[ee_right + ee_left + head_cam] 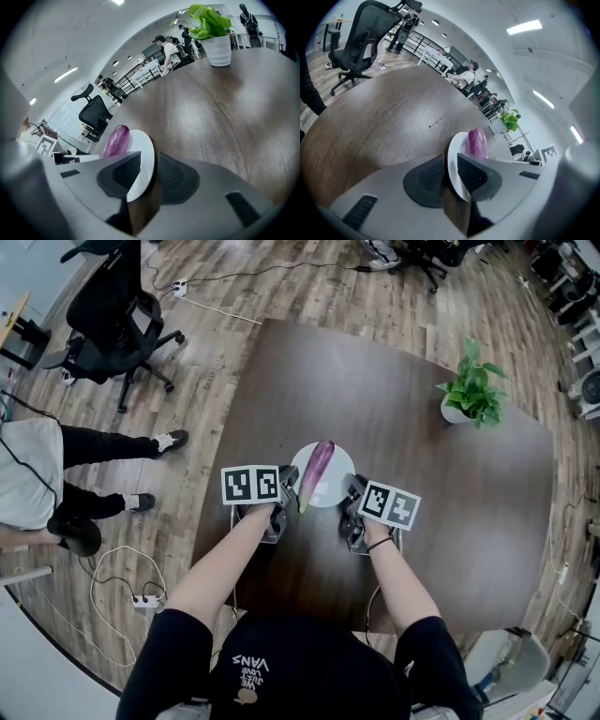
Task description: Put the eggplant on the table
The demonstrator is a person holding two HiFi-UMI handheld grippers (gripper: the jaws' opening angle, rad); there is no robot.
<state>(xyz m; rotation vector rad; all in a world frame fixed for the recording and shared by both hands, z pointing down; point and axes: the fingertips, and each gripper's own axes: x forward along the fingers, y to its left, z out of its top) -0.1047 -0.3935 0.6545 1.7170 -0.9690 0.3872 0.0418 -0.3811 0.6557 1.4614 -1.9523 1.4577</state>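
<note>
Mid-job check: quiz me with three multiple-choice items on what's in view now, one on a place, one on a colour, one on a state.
1. Where does the eggplant lie?
A. on the office chair
B. on the plate
C. in the plant pot

2. What colour is the plate?
A. white
B. black
C. green

3. What are both grippers' jaws set on?
A. nothing
B. the eggplant
C. the plate's rim

Key:
1 B: the eggplant lies along the plate.
2 A: it shows white beside the purple eggplant.
3 C: the left gripper and the right gripper each have the rim between their jaws.
</note>
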